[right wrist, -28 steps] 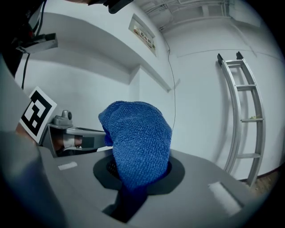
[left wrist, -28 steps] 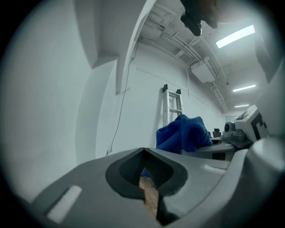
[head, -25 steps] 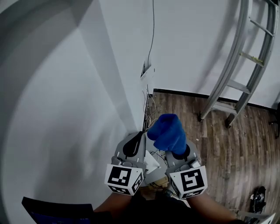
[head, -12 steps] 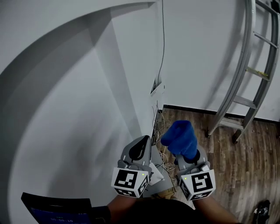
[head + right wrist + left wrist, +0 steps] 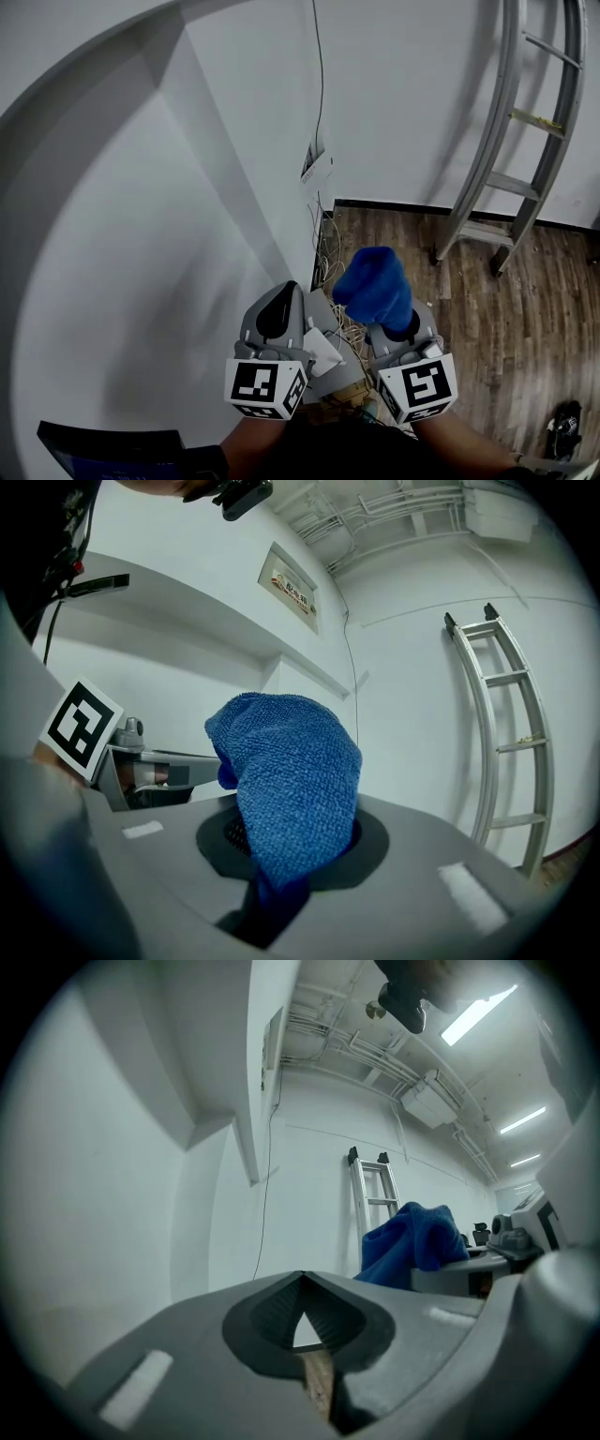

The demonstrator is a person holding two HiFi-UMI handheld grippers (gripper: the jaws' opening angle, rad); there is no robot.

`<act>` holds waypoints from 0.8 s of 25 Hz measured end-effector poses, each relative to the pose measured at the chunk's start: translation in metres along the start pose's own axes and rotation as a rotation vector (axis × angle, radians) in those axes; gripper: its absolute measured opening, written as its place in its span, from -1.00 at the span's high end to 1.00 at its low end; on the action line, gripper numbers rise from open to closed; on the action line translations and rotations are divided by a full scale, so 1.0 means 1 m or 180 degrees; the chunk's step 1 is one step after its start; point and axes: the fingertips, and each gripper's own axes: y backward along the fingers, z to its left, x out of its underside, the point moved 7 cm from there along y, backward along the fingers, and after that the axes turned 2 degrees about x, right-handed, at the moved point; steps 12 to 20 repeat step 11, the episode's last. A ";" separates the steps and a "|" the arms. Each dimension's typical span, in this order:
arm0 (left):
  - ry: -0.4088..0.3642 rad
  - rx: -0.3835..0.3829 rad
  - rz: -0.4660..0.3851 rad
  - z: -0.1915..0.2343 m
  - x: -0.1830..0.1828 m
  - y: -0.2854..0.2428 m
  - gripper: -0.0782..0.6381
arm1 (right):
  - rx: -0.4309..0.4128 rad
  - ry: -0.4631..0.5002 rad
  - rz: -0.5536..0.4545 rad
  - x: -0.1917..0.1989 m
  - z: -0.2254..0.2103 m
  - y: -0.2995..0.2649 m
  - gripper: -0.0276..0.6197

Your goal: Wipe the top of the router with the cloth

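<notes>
The blue cloth (image 5: 373,286) is held bunched and raised in the lower middle of the head view. It is clamped by its lower end in the right tongs (image 5: 392,326) and touches nothing else. The left tongs (image 5: 279,314), just beside it to the left, are closed together with nothing between them.

No router can be made out with certainty. A small white object (image 5: 323,352) is seen low between the two tongs, but too much of it is hidden for it to be named.

Against the views of a second and half a second ago, the cloth and both tongs are found in almost the same pose and place. Only the background is shifted, with the wall box (image 5: 317,167) and its wires (image 5: 323,248) now set a little higher and further left than half a second ago. The ladder (image 5: 525,141) is kept at the upper right.

From this it is judged that wiping is not yet begun and that the cloth is only being carried.
</notes>
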 end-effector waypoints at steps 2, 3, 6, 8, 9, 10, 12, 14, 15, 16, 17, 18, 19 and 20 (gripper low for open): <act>-0.0013 -0.0019 0.0001 -0.006 0.005 0.006 0.78 | 0.0041 -0.0034 0.0103 0.003 -0.001 0.008 0.62; -0.0020 -0.0037 0.0001 -0.010 0.006 0.009 0.78 | 0.0047 -0.0049 0.0102 0.005 -0.002 0.011 0.62; -0.0032 -0.0081 -0.0001 -0.023 0.009 0.016 0.78 | 0.0039 -0.0062 0.0008 0.008 -0.008 0.020 0.62; -0.0027 -0.0102 0.0016 -0.034 0.012 0.019 0.78 | 0.0039 -0.0049 -0.0019 0.010 -0.012 0.027 0.62; -0.0023 -0.0112 0.0027 -0.040 0.013 0.021 0.78 | 0.0033 -0.0044 -0.0053 0.011 -0.014 0.031 0.62; -0.0018 -0.0121 0.0038 -0.046 0.014 0.023 0.78 | 0.0027 -0.0044 -0.0078 0.012 -0.015 0.035 0.62; -0.0013 -0.0130 0.0048 -0.051 0.015 0.024 0.78 | 0.0021 -0.0047 -0.0096 0.013 -0.017 0.039 0.62; -0.0013 -0.0130 0.0048 -0.051 0.015 0.024 0.78 | 0.0021 -0.0047 -0.0096 0.013 -0.017 0.039 0.62; -0.0013 -0.0130 0.0048 -0.051 0.015 0.024 0.78 | 0.0021 -0.0047 -0.0096 0.013 -0.017 0.039 0.62; -0.0013 -0.0130 0.0048 -0.051 0.015 0.024 0.78 | 0.0021 -0.0047 -0.0096 0.013 -0.017 0.039 0.62; -0.0013 -0.0130 0.0048 -0.051 0.015 0.024 0.78 | 0.0021 -0.0047 -0.0096 0.013 -0.017 0.039 0.62; -0.0013 -0.0130 0.0048 -0.051 0.015 0.024 0.78 | 0.0021 -0.0047 -0.0096 0.013 -0.017 0.039 0.62; -0.0013 -0.0130 0.0048 -0.051 0.015 0.024 0.78 | 0.0021 -0.0047 -0.0096 0.013 -0.017 0.039 0.62; -0.0013 -0.0130 0.0048 -0.051 0.015 0.024 0.78 | 0.0021 -0.0047 -0.0096 0.013 -0.017 0.039 0.62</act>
